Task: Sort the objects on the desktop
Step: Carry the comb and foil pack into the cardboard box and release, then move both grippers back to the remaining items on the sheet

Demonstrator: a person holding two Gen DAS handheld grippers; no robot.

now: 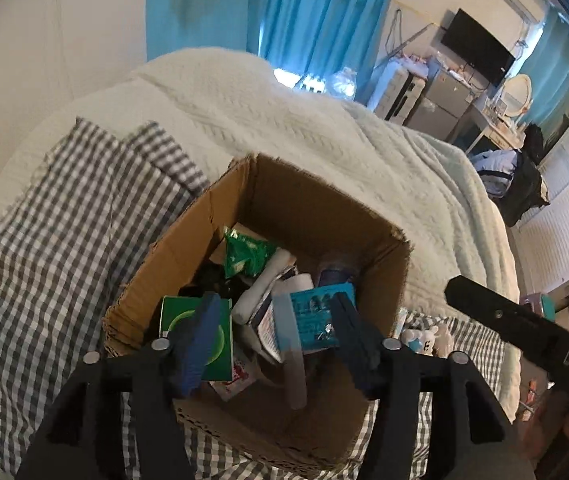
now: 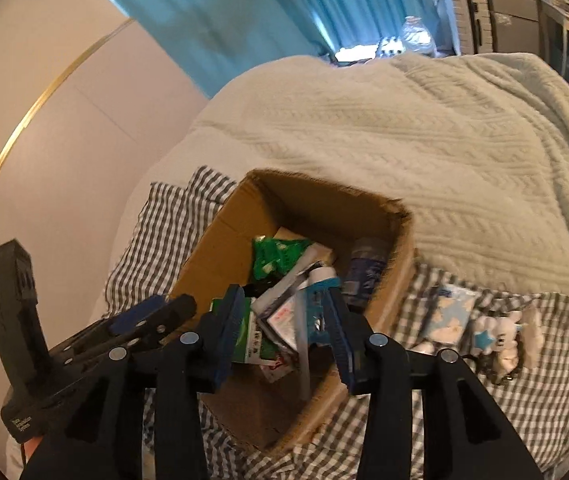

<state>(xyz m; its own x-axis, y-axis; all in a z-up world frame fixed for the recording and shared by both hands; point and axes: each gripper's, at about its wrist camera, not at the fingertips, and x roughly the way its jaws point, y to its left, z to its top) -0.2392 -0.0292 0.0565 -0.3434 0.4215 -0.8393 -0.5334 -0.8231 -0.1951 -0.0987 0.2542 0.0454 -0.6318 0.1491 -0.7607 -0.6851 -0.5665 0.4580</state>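
Observation:
An open cardboard box (image 1: 316, 204) stands on a checked cloth on the bed; it also shows in the right wrist view (image 2: 224, 232). It holds a green packet (image 1: 246, 256), a green box (image 1: 220, 336), a blue-labelled packet (image 1: 312, 316), a white tube and other items. My left gripper (image 1: 276, 344) is open above the box's near side, empty. My right gripper (image 2: 284, 340) is open above the same box, empty. The left gripper's body (image 2: 84, 344) shows at the right wrist view's left.
A small white plush toy (image 2: 500, 340) and a cloud-print tissue pack (image 2: 450, 312) lie on the checked cloth (image 2: 484, 400) right of the box. A pale knitted blanket (image 2: 424, 148) covers the bed behind. A wall stands at the left; furniture at the far right.

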